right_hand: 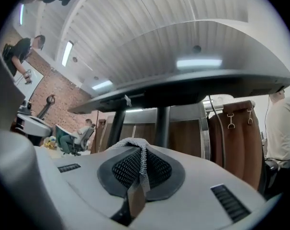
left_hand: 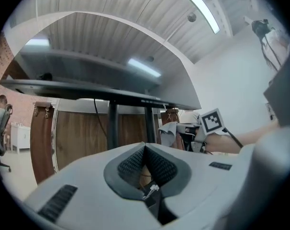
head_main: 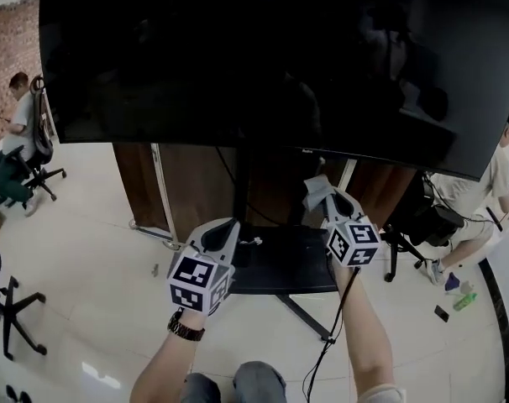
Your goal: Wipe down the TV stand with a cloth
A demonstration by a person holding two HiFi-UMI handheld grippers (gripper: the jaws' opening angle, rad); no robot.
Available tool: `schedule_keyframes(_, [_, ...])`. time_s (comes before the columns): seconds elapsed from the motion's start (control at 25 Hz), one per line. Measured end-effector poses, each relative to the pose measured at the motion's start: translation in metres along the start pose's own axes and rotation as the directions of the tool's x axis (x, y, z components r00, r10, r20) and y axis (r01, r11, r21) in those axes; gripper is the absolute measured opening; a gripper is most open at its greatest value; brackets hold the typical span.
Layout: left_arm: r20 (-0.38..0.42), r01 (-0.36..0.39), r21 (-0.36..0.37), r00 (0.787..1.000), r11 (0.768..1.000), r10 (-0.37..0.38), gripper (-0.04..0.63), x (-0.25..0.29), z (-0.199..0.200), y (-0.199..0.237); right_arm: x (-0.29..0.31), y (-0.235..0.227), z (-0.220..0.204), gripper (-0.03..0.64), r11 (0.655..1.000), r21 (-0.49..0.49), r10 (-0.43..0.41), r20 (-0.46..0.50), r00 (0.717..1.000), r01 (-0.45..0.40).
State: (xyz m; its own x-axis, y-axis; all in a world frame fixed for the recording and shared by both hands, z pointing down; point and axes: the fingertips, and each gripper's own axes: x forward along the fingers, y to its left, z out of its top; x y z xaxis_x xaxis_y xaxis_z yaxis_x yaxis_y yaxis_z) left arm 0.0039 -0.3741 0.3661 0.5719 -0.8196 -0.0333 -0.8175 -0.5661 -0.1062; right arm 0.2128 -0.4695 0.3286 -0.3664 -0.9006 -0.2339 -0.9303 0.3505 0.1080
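Note:
The TV stand has a black pole under a large dark TV and a black base shelf near the floor. My right gripper hovers above the shelf's right end, shut on a grey cloth. In the right gripper view the cloth is pinched between the jaws, with the pole ahead. My left gripper is over the shelf's left end, shut and holding nothing. From the left gripper view, the cloth hangs to the right of the stand poles.
Brown wooden cabinets stand behind the stand. A stand leg and a black cable run over the floor towards me. Office chairs and a seated person are at the left. Another person sits at the right beside a black tripod.

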Motion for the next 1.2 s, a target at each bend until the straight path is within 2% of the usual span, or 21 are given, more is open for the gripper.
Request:
schedule_keyframes(0.08, [0.008, 0.004, 0.014, 1.000, 1.000, -0.004, 0.023, 0.003, -0.033, -0.002, 0.022, -0.007, -0.034, 0.003, 1.000, -0.026, -0.006, -0.028, 1.000, 0.006])
schedule_keyframes(0.2, [0.006, -0.022, 0.002, 1.000, 1.000, 0.022, 0.023, -0.001, -0.069, 0.006, 0.052, -0.013, -0.109, 0.003, 1.000, -0.023, -0.007, -0.159, 0.987, 0.003])
schedule_keyframes(0.32, [-0.040, -0.050, -0.041, 0.998, 0.998, 0.048, 0.023, -0.006, -0.097, 0.012, 0.049, -0.019, -0.190, 0.003, 1.000, -0.004, -0.001, -0.345, 0.939, 0.000])
schedule_keyframes(0.4, [-0.056, -0.071, -0.051, 0.996, 0.996, 0.068, 0.023, -0.017, -0.106, 0.020, 0.039, -0.012, -0.219, 0.003, 1.000, 0.004, 0.014, -0.412, 0.911, -0.014])
schedule_keyframes(0.48, [-0.055, -0.093, -0.052, 0.994, 0.994, 0.090, 0.023, -0.028, -0.107, 0.027, 0.034, -0.002, -0.221, 0.003, 0.999, 0.022, 0.040, -0.415, 0.909, -0.034])
schedule_keyframes(0.52, [-0.051, -0.101, -0.050, 0.994, 0.994, 0.099, 0.023, -0.032, -0.106, 0.029, 0.034, 0.004, -0.210, 0.004, 0.999, 0.023, 0.053, -0.384, 0.922, -0.048])
schedule_keyframes(0.64, [-0.030, -0.113, -0.039, 0.993, 0.993, 0.111, 0.023, -0.042, -0.097, 0.029, 0.048, 0.035, -0.136, 0.003, 0.993, 0.003, 0.116, -0.185, 0.976, -0.117])
schedule_keyframes(0.72, [-0.011, -0.115, -0.033, 0.993, 0.993, 0.115, 0.023, -0.049, -0.091, 0.027, 0.069, 0.064, -0.077, 0.003, 0.985, -0.001, 0.172, -0.045, 0.984, -0.172])
schedule_keyframes(0.8, [0.001, -0.118, -0.024, 0.993, 0.993, 0.118, 0.023, -0.056, -0.087, 0.026, 0.097, 0.093, -0.041, 0.003, 0.976, 0.008, 0.218, 0.021, 0.976, -0.219])
schedule_keyframes(0.88, [0.003, -0.124, -0.017, 0.992, 0.992, 0.124, 0.023, -0.065, -0.087, 0.024, 0.124, 0.119, -0.046, 0.003, 0.965, 0.019, 0.263, -0.027, 0.964, -0.262])
schedule_keyframes(1.0, [-0.012, -0.131, -0.021, 0.991, 0.991, 0.131, 0.023, -0.076, -0.096, 0.020, 0.137, 0.144, -0.109, 0.003, 0.948, 0.017, 0.315, -0.215, 0.924, -0.319])
schedule_keyframes(1.08, [-0.025, -0.136, -0.027, 0.991, 0.990, 0.135, 0.023, -0.083, -0.103, 0.019, 0.128, 0.148, -0.147, 0.004, 0.942, 0.023, 0.325, -0.301, 0.897, -0.334])
schedule_keyframes(1.12, [-0.031, -0.138, -0.030, 0.990, 0.990, 0.137, 0.023, -0.086, -0.106, 0.020, 0.121, 0.145, -0.159, 0.003, 0.943, 0.036, 0.324, -0.318, 0.891, -0.330])
schedule_keyframes(1.2, [-0.038, -0.138, -0.038, 0.990, 0.990, 0.137, 0.023, -0.091, -0.111, 0.020, 0.105, 0.131, -0.163, 0.003, 0.953, 0.065, 0.301, -0.298, 0.906, -0.296])
